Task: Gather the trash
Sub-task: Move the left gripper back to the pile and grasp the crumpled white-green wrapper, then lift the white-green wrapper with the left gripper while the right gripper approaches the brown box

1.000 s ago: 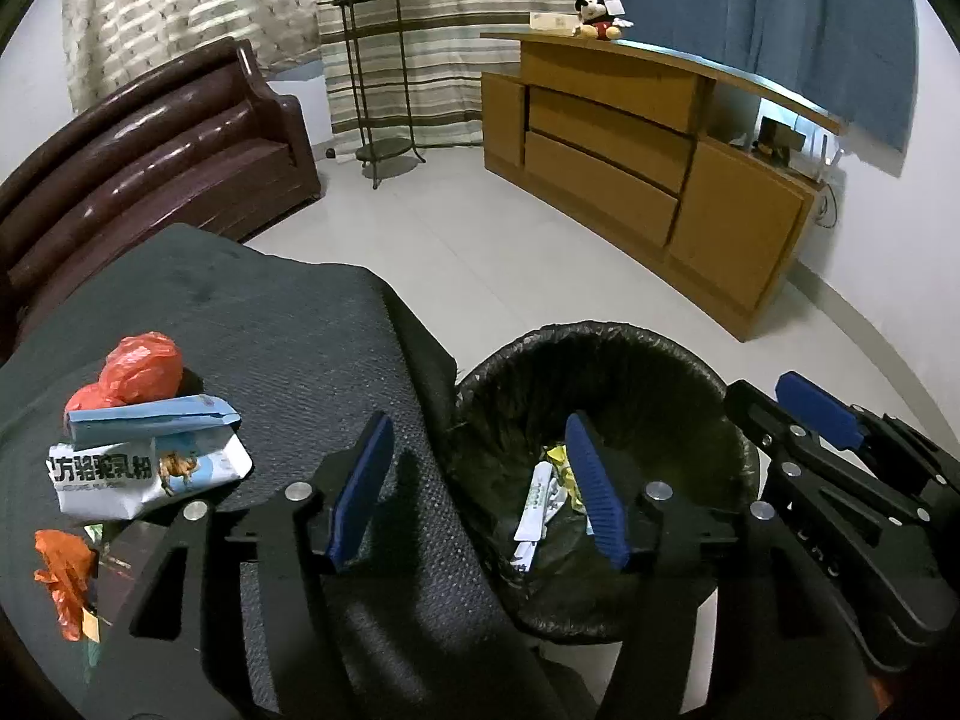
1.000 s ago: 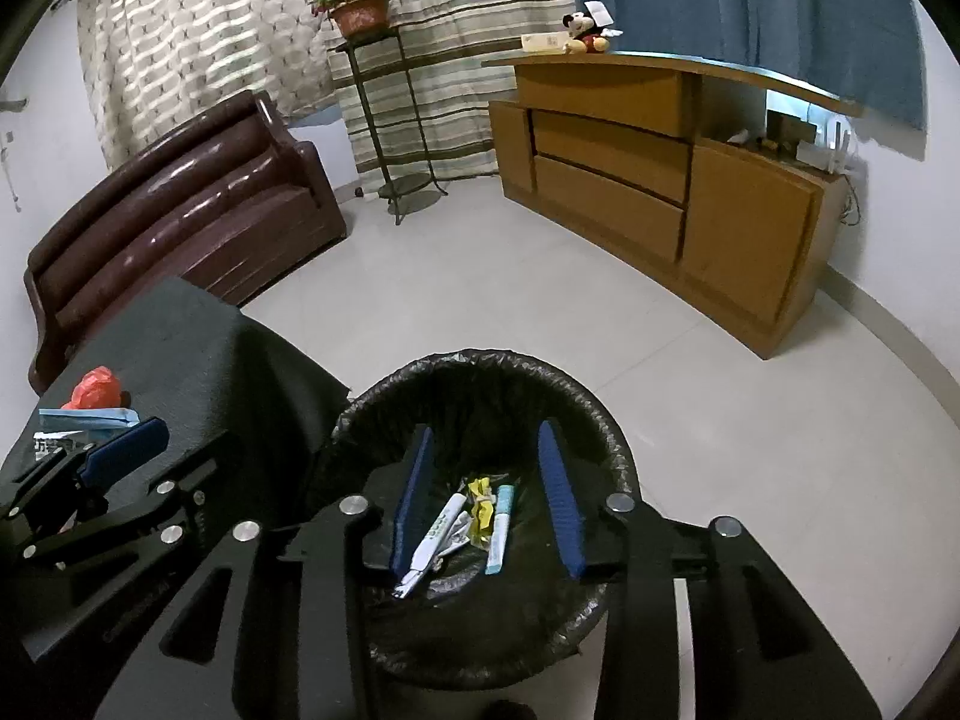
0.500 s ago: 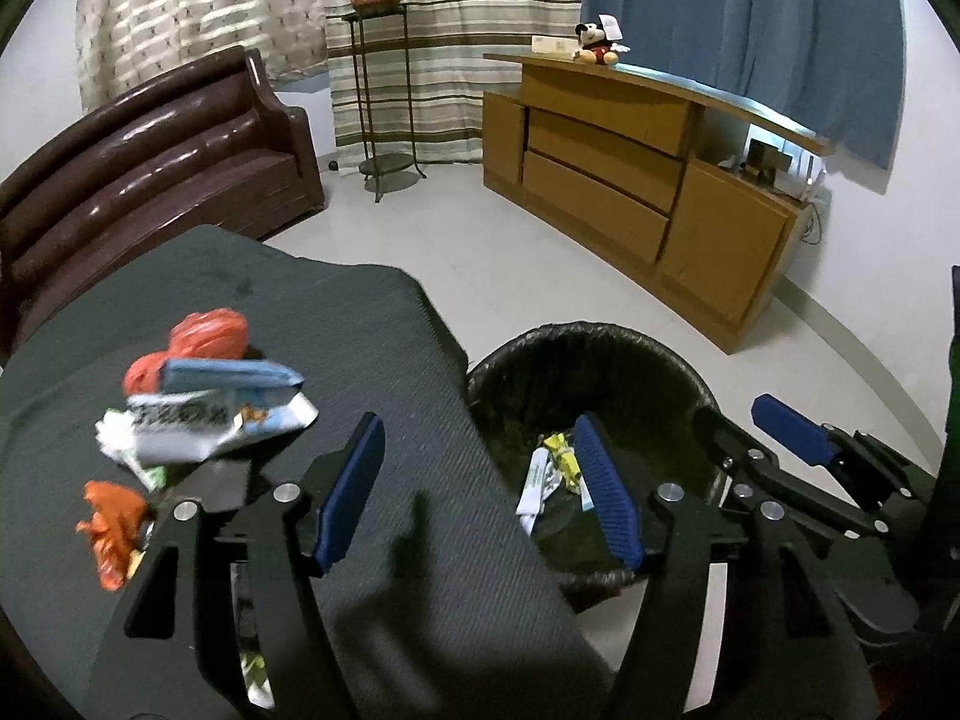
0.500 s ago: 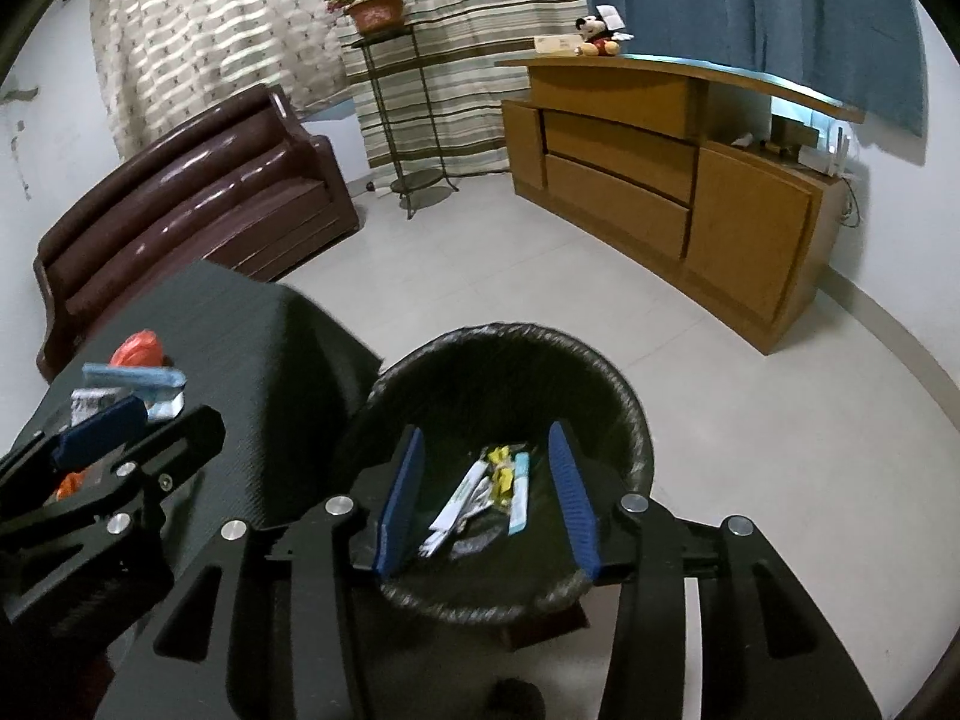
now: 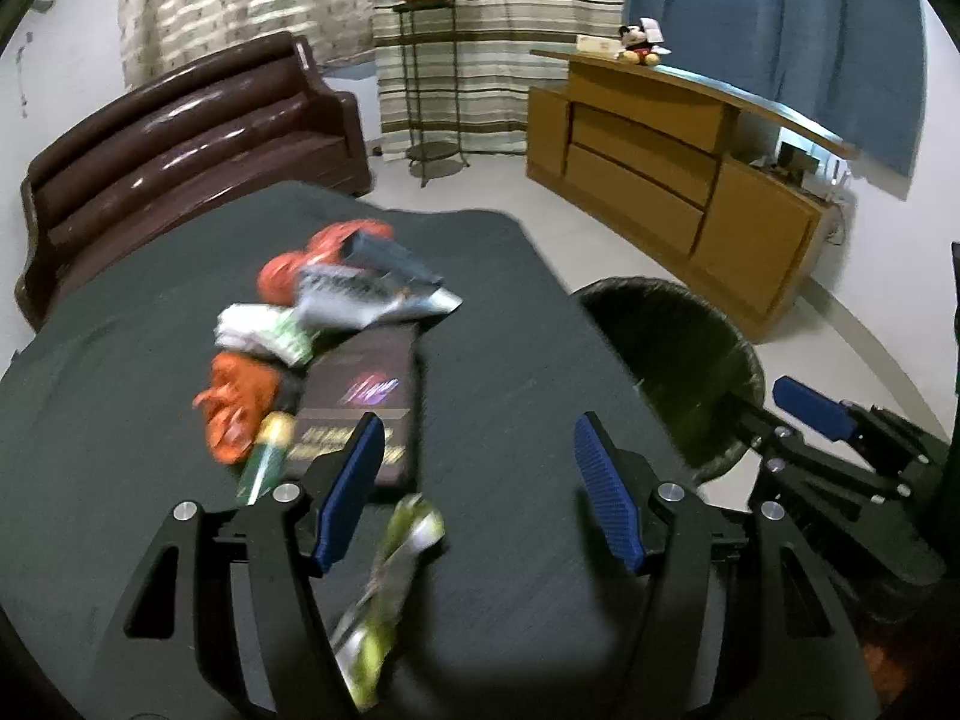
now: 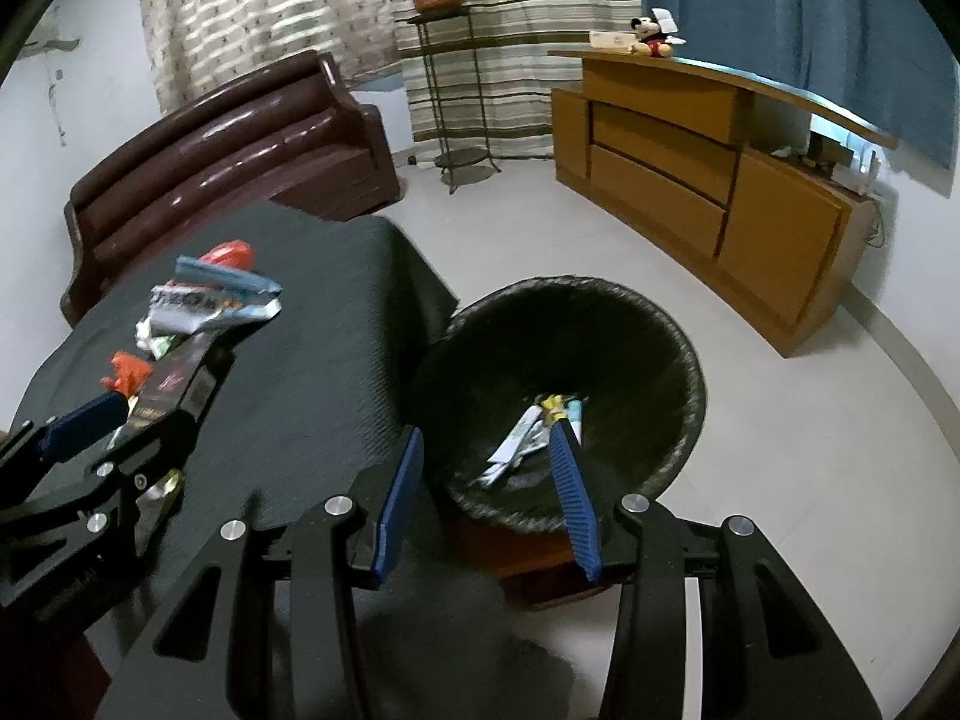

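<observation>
- Left wrist: left gripper (image 5: pixel 480 486) open wide, empty, over dark-cloth table (image 5: pixel 510 312). Trash pile (image 5: pixel 324 330) ahead-left; green wrapper (image 5: pixel 390 576) under jaws. Bin (image 5: pixel 708 354) at right.
- Right wrist: right gripper (image 6: pixel 486 498) part open, empty, over the table edge and bin (image 6: pixel 636 324); wrappers (image 6: pixel 540 426) inside. Left gripper (image 6: pixel 84 426) near pile (image 6: pixel 198 306).

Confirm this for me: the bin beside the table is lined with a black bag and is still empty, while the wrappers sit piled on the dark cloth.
Not quite. The bin is not empty: the right wrist view shows a few wrappers and a pen-like stick lying at its bottom. The rest holds: it has a black bag liner, stands beside the table, and more wrappers sit piled on the dark cloth.
</observation>
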Action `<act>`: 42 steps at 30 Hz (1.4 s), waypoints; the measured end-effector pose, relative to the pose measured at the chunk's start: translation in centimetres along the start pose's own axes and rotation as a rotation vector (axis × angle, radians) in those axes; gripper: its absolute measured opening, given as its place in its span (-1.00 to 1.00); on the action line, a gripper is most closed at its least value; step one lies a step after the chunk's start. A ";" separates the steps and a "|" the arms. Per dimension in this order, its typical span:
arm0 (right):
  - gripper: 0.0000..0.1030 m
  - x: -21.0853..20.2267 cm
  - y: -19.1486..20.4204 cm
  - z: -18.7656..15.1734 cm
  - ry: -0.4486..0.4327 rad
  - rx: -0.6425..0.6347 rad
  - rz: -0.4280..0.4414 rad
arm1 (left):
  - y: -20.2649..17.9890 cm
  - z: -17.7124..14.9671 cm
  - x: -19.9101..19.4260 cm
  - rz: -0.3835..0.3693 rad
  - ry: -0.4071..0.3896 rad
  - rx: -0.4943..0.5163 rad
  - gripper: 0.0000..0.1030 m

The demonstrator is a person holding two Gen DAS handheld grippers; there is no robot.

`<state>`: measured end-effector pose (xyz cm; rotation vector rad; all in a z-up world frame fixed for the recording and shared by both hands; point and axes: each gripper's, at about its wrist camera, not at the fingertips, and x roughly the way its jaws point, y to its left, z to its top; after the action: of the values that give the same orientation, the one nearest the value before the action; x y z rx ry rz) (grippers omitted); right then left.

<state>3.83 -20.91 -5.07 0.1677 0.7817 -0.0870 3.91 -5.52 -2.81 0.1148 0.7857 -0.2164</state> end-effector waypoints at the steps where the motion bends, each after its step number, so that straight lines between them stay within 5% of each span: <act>1: -0.14 -0.1 0.4 -0.1 0.001 -0.004 0.003 | 0.4 -0.3 -0.2 0.005 0.004 -0.006 0.25; 11: -0.14 -0.3 3.7 -1.8 0.017 -0.038 0.047 | 4.5 -3.5 -0.7 0.047 0.056 -0.063 0.25; 23: -0.14 -0.2 5.1 -2.4 0.027 -0.052 0.054 | 4.6 -4.6 0.0 0.011 0.093 -0.048 0.25; 32: -0.14 -0.2 5.2 -2.4 0.027 -0.053 0.056 | 4.2 -5.2 -0.1 -0.034 0.088 -0.001 -0.62; 42: -0.14 0.1 6.7 -2.2 0.031 -0.075 0.075 | 5.4 -5.5 -1.8 -0.052 0.064 -0.029 -0.69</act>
<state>3.36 -13.91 -5.88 0.1268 0.8076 0.0158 0.14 1.00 -5.22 0.0739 0.8562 -0.2517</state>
